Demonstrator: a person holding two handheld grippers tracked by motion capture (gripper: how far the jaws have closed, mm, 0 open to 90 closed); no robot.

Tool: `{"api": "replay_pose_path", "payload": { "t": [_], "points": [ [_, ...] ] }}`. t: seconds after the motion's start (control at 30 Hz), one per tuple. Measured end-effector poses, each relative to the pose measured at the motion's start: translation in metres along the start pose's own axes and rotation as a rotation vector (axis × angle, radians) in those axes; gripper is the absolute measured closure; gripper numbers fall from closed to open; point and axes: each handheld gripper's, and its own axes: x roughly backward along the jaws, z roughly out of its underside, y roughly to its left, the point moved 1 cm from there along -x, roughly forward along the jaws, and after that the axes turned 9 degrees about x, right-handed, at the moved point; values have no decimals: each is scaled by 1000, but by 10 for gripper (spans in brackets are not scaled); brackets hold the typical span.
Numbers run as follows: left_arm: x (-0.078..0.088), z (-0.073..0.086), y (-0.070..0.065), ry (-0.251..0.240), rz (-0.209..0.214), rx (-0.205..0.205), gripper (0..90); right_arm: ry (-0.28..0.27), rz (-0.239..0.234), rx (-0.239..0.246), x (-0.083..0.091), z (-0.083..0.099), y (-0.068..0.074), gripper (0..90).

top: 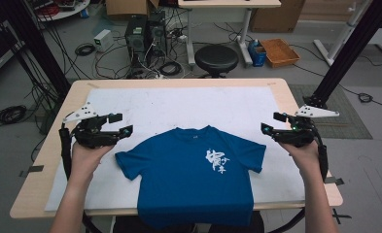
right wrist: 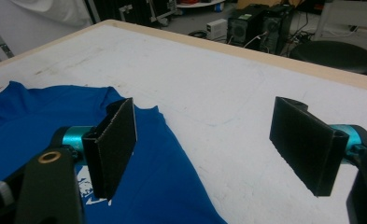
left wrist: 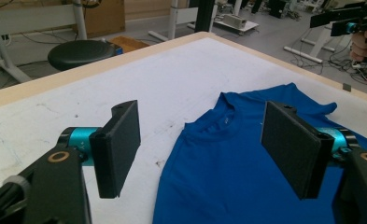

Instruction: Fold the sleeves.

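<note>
A blue T-shirt (top: 191, 170) with white print lies flat, front up, on the white sheet (top: 179, 104) covering the table; its hem hangs over the near edge. My left gripper (top: 122, 125) hovers just left of the shirt's left sleeve, jaws wide apart and empty. My right gripper (top: 270, 123) hovers just right of the right sleeve, also open and empty. In the left gripper view the T-shirt (left wrist: 228, 158) with its collar lies between and beyond the left gripper (left wrist: 204, 149). In the right gripper view a sleeve of the T-shirt (right wrist: 45, 121) lies under the left jaw of the right gripper (right wrist: 209, 144).
A black round stool (top: 216, 58) stands behind the table's far edge. Computer towers (top: 145, 34), cables and an orange crate (top: 279, 51) sit on the floor beyond. Black frame posts (top: 346, 48) rise at both far corners. Bare white sheet stretches behind the shirt.
</note>
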Motion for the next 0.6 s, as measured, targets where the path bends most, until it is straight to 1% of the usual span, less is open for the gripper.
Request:
{"api": "replay_pose_path", "payload": {
  "t": [0.03, 0.1, 0.17, 0.2, 0.23, 0.33, 0.43, 0.5, 0.6],
  "points": [
    [0, 0, 1, -4, -1, 1, 287, 0, 0, 0, 0, 0, 0, 230],
    [1, 1, 2, -4, 6, 9, 287, 1, 16, 0, 0, 1, 0, 229],
    [2, 2, 4, -6, 4, 14, 287, 0, 32, -12, 2, 0, -1, 229],
    [2, 2, 5, -5, 6, 13, 287, 0, 32, -12, 2, 0, -1, 229],
    [3, 3, 6, -2, 9, 12, 287, 3, 32, -31, 3, 0, -2, 230],
    [4, 4, 9, 6, 13, 7, 287, -2, 33, -44, 4, 1, -3, 230],
    [4, 5, 11, 17, 19, 13, 287, 5, 32, -42, 2, 1, -4, 230],
    [4, 6, 13, 20, 22, 37, 287, 9, 33, -31, 1, 1, -3, 230],
    [5, 6, 12, 18, 19, 24, 287, 13, 32, -25, 0, 0, -1, 229]
  ]
}}
